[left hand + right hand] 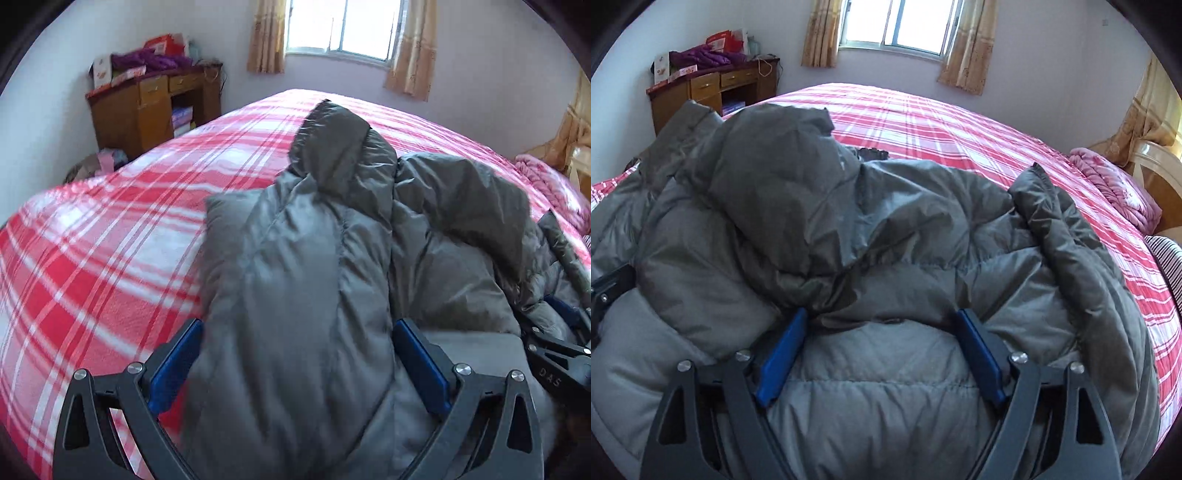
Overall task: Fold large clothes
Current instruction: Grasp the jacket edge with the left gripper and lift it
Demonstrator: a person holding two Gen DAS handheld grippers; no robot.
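A large grey puffer jacket (314, 258) with a hood lies bunched on a bed with a red and white plaid cover (92, 258). My left gripper (297, 328) is open, its blue pads wide apart on either side of a thick fold of the jacket. My right gripper (882, 325) is open too, its pads straddling the jacket's quilted body (886, 369), with the hood (783, 177) heaped just beyond. The right gripper also shows at the right edge of the left wrist view (561, 332).
A wooden desk (147, 107) piled with purple clothes and boxes stands at the back left under a curtained window (343, 26). A pink folded blanket (1108, 184) and a wooden headboard (1156, 170) are at the right. The plaid bed (960, 125) stretches beyond the jacket.
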